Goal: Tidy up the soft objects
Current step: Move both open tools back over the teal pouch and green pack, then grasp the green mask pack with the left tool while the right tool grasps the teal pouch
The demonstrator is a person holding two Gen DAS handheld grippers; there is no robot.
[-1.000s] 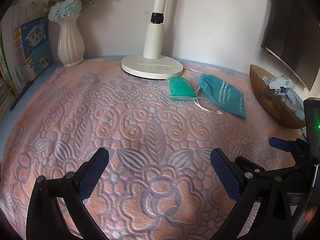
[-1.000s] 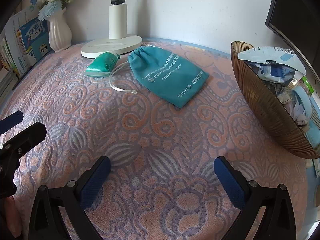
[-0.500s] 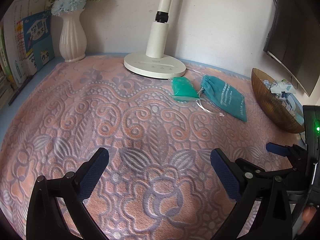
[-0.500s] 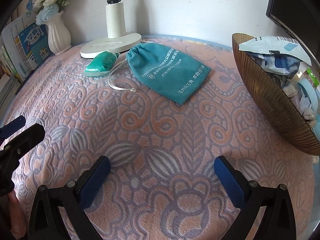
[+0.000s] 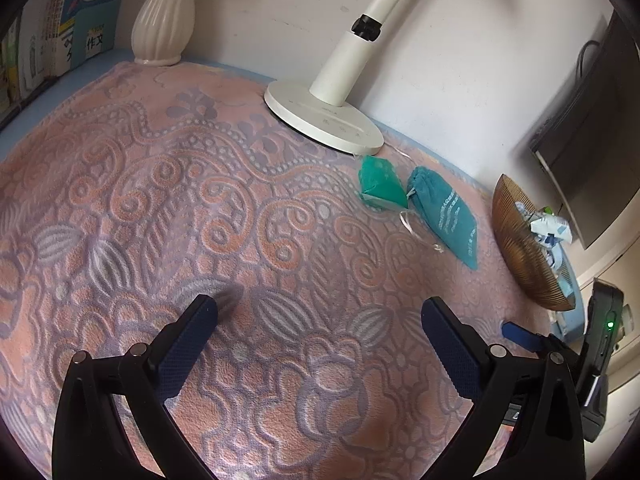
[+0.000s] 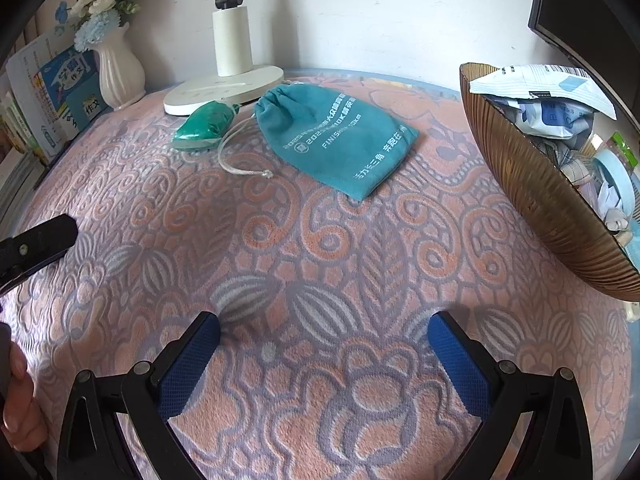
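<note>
Two soft things lie side by side on a surface covered by a pink and lilac patterned cloth [image 6: 320, 248]. One is a teal drawstring pouch [image 6: 340, 140] with white print, lying flat, its gathered mouth toward the lamp [image 6: 228, 80]. The other is a small green packet [image 6: 206, 126], just beside the pouch mouth and touching the edge of the lamp's round white base. A pale cord [image 6: 240, 160] loops out from the pouch mouth onto the cloth between them.

At the right edge of the cloth sits a brown ribbed bowl [image 6: 532, 196], tilted in the fisheye view and filled with white and blue wrapped packets [image 6: 544, 88]. The pouch is near the bowl but apart from it.

At the back left, against the wall, stands a white fluted vase [image 6: 120, 72] with blue and white flowers, and books [image 6: 52, 92] are lined up beside it. A dark screen [image 5: 592, 168] hangs at the far right.

Both grippers hover low over the near part of the cloth, well short of the pouch and packet. The left gripper [image 5: 320, 336] has its jaws spread wide with nothing between them. The right gripper [image 6: 324, 352] likewise has its jaws wide and empty. In the right view, the left gripper's black tip and part of a hand [image 6: 18, 404] show at the left edge.
</note>
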